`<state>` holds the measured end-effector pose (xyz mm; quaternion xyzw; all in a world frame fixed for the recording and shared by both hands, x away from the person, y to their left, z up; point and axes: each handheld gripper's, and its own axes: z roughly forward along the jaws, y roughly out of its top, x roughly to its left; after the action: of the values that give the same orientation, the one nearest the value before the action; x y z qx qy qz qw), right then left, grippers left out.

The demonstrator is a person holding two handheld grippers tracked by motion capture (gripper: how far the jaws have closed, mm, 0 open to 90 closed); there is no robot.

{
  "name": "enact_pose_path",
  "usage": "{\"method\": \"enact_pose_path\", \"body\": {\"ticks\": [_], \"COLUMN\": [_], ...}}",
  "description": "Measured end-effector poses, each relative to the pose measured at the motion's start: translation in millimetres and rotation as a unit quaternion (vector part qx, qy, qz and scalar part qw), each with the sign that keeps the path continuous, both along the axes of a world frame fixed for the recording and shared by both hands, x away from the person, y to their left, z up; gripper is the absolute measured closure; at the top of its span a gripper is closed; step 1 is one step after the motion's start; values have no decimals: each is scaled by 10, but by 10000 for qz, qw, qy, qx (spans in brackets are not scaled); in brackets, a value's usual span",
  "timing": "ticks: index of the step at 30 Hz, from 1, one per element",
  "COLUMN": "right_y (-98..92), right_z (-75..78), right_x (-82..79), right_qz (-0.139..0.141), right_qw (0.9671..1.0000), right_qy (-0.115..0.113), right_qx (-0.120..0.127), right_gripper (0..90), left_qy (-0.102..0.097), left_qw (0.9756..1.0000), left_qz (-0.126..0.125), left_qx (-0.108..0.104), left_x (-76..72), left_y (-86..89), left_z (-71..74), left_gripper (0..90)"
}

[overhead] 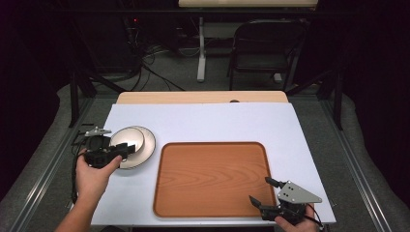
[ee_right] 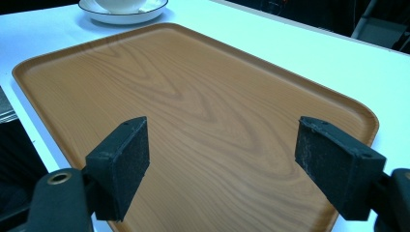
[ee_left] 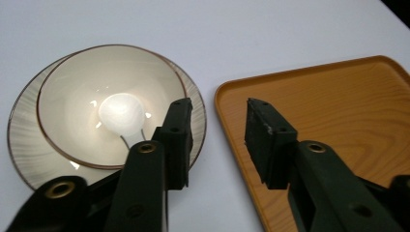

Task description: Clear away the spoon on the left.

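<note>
From above, the tray (overhead: 211, 179) lies bare; the bowl (overhead: 128, 140) sits in its saucer (overhead: 145, 147) left of the tray, so the move onto it is not yet done. My left gripper (overhead: 123, 151) reaches level at the bowl's near rim.

In the left gripper view, my half-open jaws grip nothing; one pad overlaps the rim.

In the right gripper view, my right gripper (ee_right: 241, 159) hangs wide open over the tray's near edge.

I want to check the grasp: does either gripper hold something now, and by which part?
Nothing is held. The left gripper has open jaws beside the shallow white bowl on its saucer, not pressing its rim. The right gripper is open above the wooden tray.
</note>
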<state>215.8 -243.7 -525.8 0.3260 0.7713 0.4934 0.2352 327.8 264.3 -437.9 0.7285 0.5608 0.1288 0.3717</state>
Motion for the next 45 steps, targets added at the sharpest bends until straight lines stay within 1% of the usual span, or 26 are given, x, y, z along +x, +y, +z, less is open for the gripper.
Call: {"method": "enact_pose_path", "body": {"ticks": [2, 6, 13, 18, 22, 27, 29, 36, 39, 42, 45], "right_y": [0, 5, 3, 6, 5, 4, 4, 5, 7, 8, 9], "right_z": [-1, -5, -7, -9, -8, -7, -8, -9, -9, -10, -10], "right_x": [0, 0, 0, -1, -2, -4, -3, -3, -4, -2, -3], "right_qz": [5, 5, 13, 10, 14, 15, 16, 21, 33, 32, 40], "right_qw": [10000, 10000, 10000, 10000, 10000, 10000, 10000, 9999, 9999, 9999, 9999], "right_qy": [2, 20, 31, 38, 46, 41, 42, 43, 44, 48, 42], "right_qx": [-20, -21, -63, -63, -66, -79, -79, -93, -96, -101, -105], "right_gripper": [198, 198, 198, 198, 199, 198, 199, 199, 198, 198, 199], "left_qy": [113, 303, 562, 695, 757, 794, 821, 856, 834, 845, 848], "left_qw": [9999, 9992, 9980, 9971, 9967, 9961, 9959, 9950, 9946, 9938, 9933], "left_qz": [70, 165, 165, 140, 146, 181, 201, 281, 374, 469, 578], "left_qx": [109, 221, 247, 260, 267, 328, 324, 435, 481, 557, 536], "left_x": [25, 64, 112, 123, 130, 129, 125, 122, 130, 141, 149], "left_y": [12, 28, 30, 4, -3, 14, 30, 121, 173, 242, 313], "left_z": [-10, -36, -108, -190, -234, -266, -277, -303, -308, -311, -327], "left_gripper": [677, 761, 853, 881, 892, 896, 897, 900, 900, 900, 900]}}
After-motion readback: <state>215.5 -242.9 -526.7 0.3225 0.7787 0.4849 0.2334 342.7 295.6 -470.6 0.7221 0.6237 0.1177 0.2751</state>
